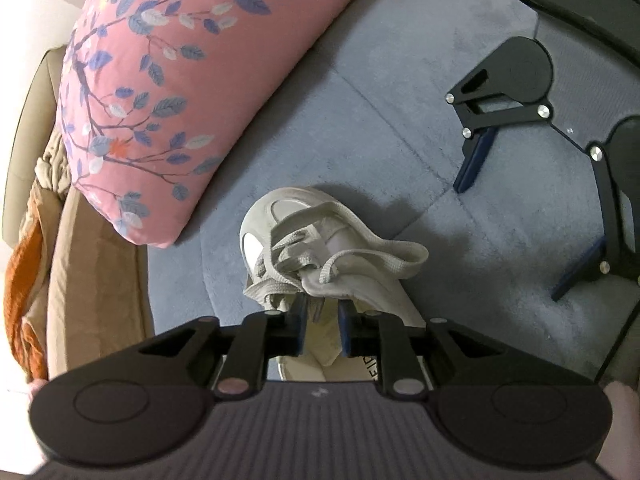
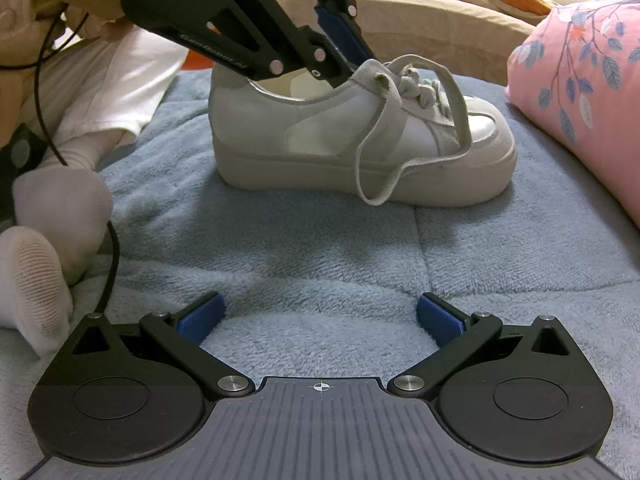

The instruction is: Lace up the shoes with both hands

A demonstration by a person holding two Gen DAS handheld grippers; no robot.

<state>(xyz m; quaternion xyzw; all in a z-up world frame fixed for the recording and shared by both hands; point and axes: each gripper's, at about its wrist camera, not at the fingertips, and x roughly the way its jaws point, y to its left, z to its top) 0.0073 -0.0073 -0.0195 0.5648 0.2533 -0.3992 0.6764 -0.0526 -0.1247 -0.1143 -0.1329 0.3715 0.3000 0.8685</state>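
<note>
Left gripper (image 1: 322, 320): blue-padded fingers (image 1: 301, 326) set to a narrow gap, tips placed at the tongue (image 1: 320, 282) at the mouth of the shoe (image 2: 360, 136). Whether the pads actually pinch the tongue or a lace end cannot be told; a grey lace tail is seen hanging between them in the left wrist view. In the right wrist view the same gripper is seen entering from 11 o'clock, tilted down, tips at the tongue's top edge.

Right gripper (image 2: 320, 320): fingers (image 2: 200, 318) spread wide, nothing held between them; it is lowered close to the blanket (image 2: 320, 248), well apart from the shoe, which stands at 12 o'clock from it.

Shoe: pale grey platform sneaker, upright on its sole on the blanket, toe pointed to 3 o'clock in the right wrist view. The opening is seen to contain only its light insole. Laces (image 2: 416, 84) are bunched loosely over the eyelets; one long loop (image 2: 380, 184) is draped down the near side past the sole edge.

Blanket: blue-grey, plush, quilted seams.

Pillow (image 2: 580, 76): pink, leaf-printed, at 2 o'clock of the shoe, apart from it.

Person's socked feet (image 2: 48, 236): white, at 9 o'clock in the right wrist view, beside a black cable (image 2: 114, 256).
</note>
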